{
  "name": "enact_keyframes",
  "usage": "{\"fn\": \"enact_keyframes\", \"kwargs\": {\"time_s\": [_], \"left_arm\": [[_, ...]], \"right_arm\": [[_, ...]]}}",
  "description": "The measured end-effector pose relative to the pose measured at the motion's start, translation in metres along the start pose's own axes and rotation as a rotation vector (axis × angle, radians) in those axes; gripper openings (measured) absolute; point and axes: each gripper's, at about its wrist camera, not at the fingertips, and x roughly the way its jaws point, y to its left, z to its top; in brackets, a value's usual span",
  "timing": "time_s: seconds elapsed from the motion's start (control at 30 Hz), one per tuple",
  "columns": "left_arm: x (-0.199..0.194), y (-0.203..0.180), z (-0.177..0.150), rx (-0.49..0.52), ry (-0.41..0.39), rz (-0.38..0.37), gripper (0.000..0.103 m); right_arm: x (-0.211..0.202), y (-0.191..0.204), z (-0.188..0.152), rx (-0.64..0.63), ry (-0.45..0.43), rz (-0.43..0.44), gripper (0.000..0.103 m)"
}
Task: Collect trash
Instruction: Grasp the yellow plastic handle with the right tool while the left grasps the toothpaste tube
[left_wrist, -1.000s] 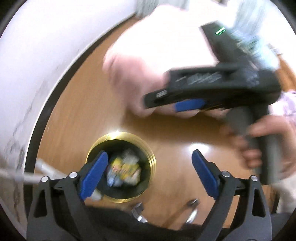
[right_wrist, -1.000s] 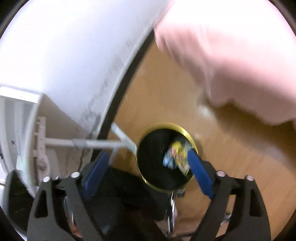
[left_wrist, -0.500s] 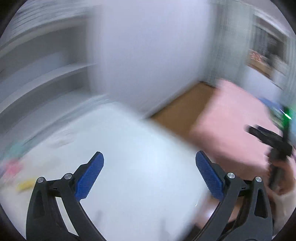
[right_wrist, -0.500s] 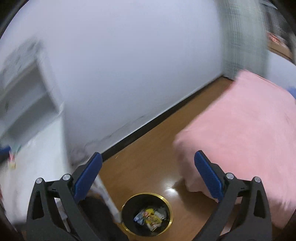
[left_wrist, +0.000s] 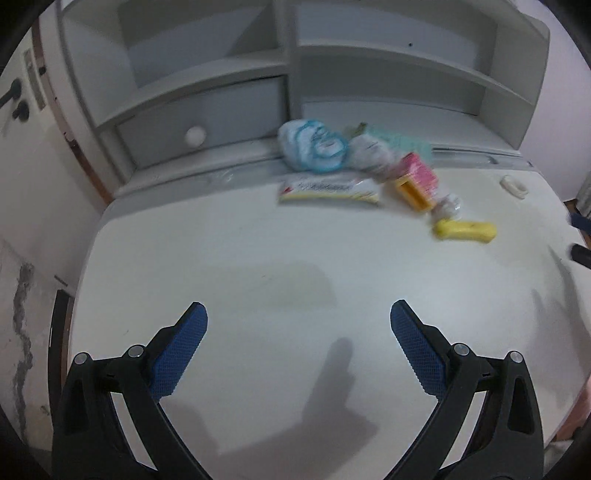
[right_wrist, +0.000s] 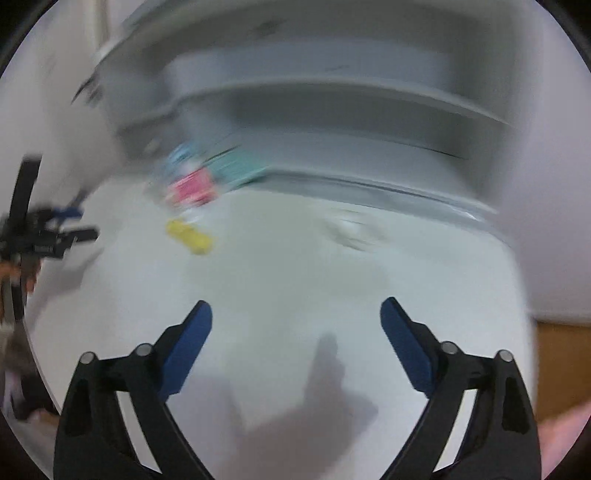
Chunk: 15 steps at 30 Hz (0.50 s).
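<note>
L gripper (left_wrist: 299, 345) wide open, empty; R gripper (right_wrist: 296, 343) closing, empty.

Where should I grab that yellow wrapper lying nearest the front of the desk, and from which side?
Probably across its narrow middle, coming down from above. The yellow wrapper lies flat and long on the desk, running left to right in the left wrist view, so one finger goes behind it and one in front. It lies apart from the pink box, leaving room. The picture is blurred, so finer detail is unclear.
</note>
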Motion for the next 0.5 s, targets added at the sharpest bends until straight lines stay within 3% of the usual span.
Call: {"fn": "enact_keyframes", "kwargs": {"time_s": [0.13, 0.3, 0.5], "left_arm": [[0.016, 0.012, 0.003, -0.011, 0.014, -0.059, 0.096], [0.027, 0.02, 0.016, 0.039, -0.008, -0.133, 0.096], [0.063, 0.031, 0.06, 0.14, 0.0, -0.167, 0.096]], "right_arm": [[0.062, 0.043, 0.044, -0.156, 0.108, 0.043, 0.067], [0.092, 0.073, 0.068, -0.234, 0.168, 0.092, 0.064], [0.108, 0.086, 0.081, -0.247, 0.213, 0.11, 0.031]]}}
